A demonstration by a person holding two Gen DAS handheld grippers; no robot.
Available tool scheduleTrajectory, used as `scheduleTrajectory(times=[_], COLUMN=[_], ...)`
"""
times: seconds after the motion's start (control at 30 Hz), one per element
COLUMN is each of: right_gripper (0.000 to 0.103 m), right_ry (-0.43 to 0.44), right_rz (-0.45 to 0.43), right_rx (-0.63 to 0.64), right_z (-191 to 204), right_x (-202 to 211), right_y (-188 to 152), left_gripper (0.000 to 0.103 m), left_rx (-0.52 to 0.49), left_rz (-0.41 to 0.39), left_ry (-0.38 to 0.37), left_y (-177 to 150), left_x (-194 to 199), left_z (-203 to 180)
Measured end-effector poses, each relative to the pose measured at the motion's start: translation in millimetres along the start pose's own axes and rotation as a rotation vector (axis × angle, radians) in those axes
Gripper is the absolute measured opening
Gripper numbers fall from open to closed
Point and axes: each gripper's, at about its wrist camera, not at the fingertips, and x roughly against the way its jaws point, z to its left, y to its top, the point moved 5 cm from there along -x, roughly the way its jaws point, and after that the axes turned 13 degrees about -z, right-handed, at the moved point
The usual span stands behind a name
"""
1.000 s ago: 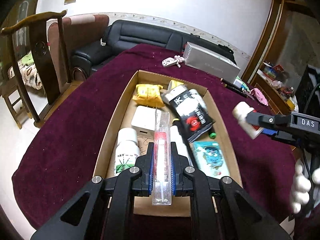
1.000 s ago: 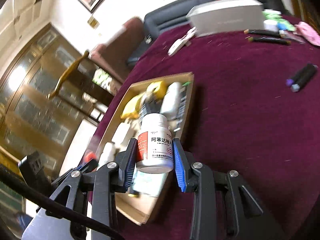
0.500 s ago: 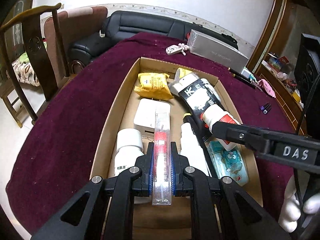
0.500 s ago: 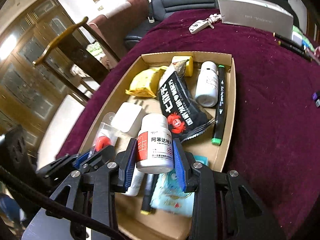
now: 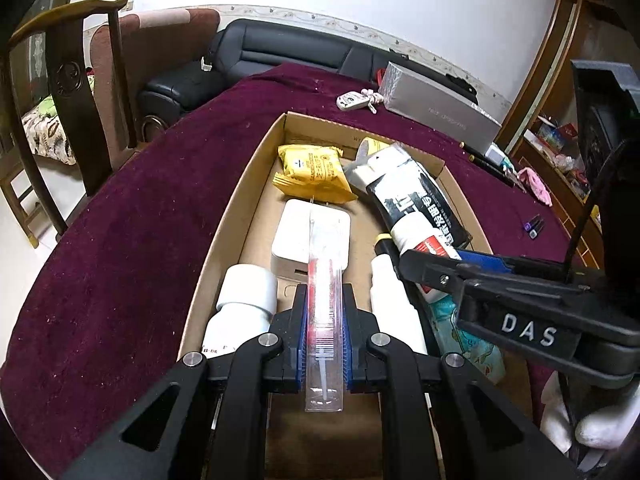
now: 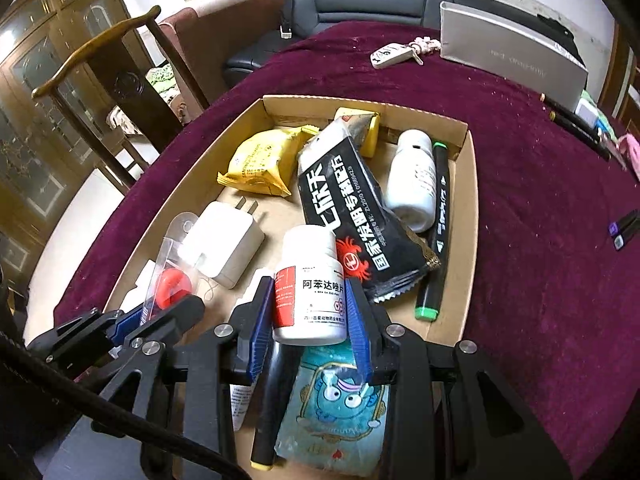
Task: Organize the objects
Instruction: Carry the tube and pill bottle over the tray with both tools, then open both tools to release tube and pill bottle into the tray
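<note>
Both loads over a crowded cardboard box (image 6: 472,184).
My left gripper (image 5: 323,322) clamps the clear toothbrush pack (image 5: 324,304), right gripper (image 6: 310,300) clamps the pill bottle (image 6: 309,288); releasing onto the black snack pouch (image 6: 352,216) risks rolling.

- The left wrist view looks forward and steeply down along its own fingers, close above the near end of the cardboard box (image 5: 224,236), facing the black sofa (image 5: 288,52) and the white wall.
- The right wrist view looks down from just beside it, close over the box's near right part, angled a little leftward toward the wooden chair (image 6: 120,80).
- Both share the box, the maroon tablecloth (image 6: 540,200), the silver carton (image 5: 436,108) and the sofa.
</note>
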Motion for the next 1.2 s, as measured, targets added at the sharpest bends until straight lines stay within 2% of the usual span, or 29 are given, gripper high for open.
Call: scheduleTrajectory(times=[0.17, 0.23, 0.3, 0.33, 0.53, 0.6, 0.67, 0.9, 1.2], right_gripper=[0.033, 0.033, 0.033, 0.033, 0.042, 0.046, 0.053, 0.058, 0.058], right_ry=[-0.020, -0.025, -0.029, -0.030, -0.065, -0.079, -0.101, -0.147, -0.173], right_rz=[-0.017, -0.023, -0.032, -0.040, -0.137, -0.179, -0.222, -0.346, -0.403], right_rx=[0.039, 0.049, 0.055, 0.060, 0.132, 0.155, 0.184, 0.246, 0.220], right_z=[4.3, 5.2, 6.1, 7.0, 16.1, 20.0, 24.3, 33.1, 18.9], right_x=[0.9, 2.6, 6.5, 9.2, 40.1, 54.5, 69.0, 113.9, 147.9], right_y=[0.0, 0.0, 0.3, 1.0, 6.8, 9.0, 11.1, 18.0, 17.6], left_gripper=[0.013, 0.020, 0.037, 0.039, 0.041, 0.046, 0.047, 0.047, 0.052], left_rx=[0.053, 0.077, 0.097, 0.109, 0.153, 0.156, 0.157, 0.146, 0.088], left_rz=[-0.035, -0.063, -0.089, -0.106, -0.179, -0.201, -0.217, -0.243, -0.295], left_ry=[-0.014, -0.023, -0.032, -0.036, -0.048, -0.049, -0.052, -0.069, -0.088], left_y=[4.0, 8.0, 12.1, 14.4, 26.2, 28.8, 31.4, 36.2, 41.7], left_x=[6.1, 12.8, 19.5, 23.7, 45.6, 53.4, 60.0, 75.3, 102.0], left_z=[6.7, 9.6, 11.3, 12.7, 14.2, 12.4, 9.2, -9.4, -43.0])
